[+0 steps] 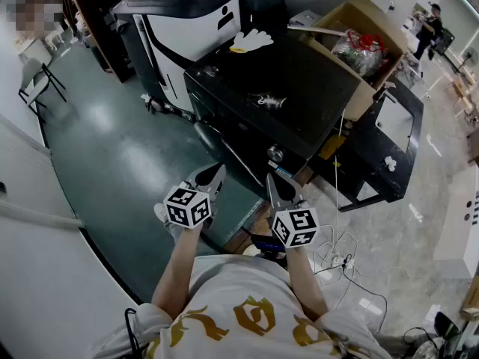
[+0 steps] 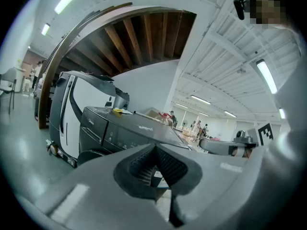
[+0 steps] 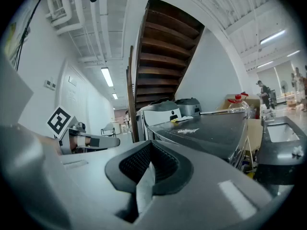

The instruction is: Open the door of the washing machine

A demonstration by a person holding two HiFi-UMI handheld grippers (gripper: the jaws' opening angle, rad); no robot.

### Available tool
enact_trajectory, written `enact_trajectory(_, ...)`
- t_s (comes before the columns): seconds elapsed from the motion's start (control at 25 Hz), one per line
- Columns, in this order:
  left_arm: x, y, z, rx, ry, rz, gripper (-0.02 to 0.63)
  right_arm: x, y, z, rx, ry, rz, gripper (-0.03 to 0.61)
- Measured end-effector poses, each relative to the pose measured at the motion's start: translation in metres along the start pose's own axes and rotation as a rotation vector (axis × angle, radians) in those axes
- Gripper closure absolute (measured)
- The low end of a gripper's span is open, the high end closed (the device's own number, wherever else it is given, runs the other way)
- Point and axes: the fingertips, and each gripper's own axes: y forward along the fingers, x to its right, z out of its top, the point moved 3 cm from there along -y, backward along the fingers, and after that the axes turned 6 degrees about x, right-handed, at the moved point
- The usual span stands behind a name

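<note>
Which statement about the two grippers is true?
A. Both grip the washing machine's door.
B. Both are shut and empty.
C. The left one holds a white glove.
B: in each gripper view the jaws meet with nothing between them; the left gripper and right gripper hang before the washing machine.

Cardboard box (image 1: 364, 96), open; holds a clear plastic bottle (image 1: 361, 49) with a red cap. White gloves (image 1: 253, 40), lying left of the box. White-and-black appliance (image 1: 196, 32), possibly a floor scrubber, standing on the green floor (image 1: 112, 163). Folding chair (image 1: 37, 81), far left. Black desk (image 1: 416, 103), right side, carrying white scraps (image 1: 389, 163). Power strip (image 1: 338, 262) with cables, on pale tiles. Wooden staircase (image 3: 163, 47), seen from beneath. Person (image 1: 430, 25), distant, standing.
</note>
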Motion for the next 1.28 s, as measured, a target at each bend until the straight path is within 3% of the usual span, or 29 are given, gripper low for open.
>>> enact_trajectory(0.4, 0.001, -0.001, -0.001, 0.009, -0.027, 0.005, 0.614, 0.000, -0.011, -0.003, -0.011, -0.004, -0.013, 0.558)
enact_trajectory(0.68, 0.002, 0.003, -0.004, -0.021, 0.042, 0.028, 0.611, 0.005, -0.011, -0.005, -0.017, 0.027, -0.015, 0.557)
enact_trajectory(0.88, -0.007, 0.008, -0.011, -0.044, 0.032, 0.064, 0.487, 0.009, -0.006, -0.010, -0.031, 0.053, -0.004, 0.557)
enact_trajectory(1.28, -0.026, 0.028, -0.033, -0.123, -0.031, 0.087, 0.476, 0.025, -0.001, -0.014, -0.067, 0.052, -0.022, 0.557)
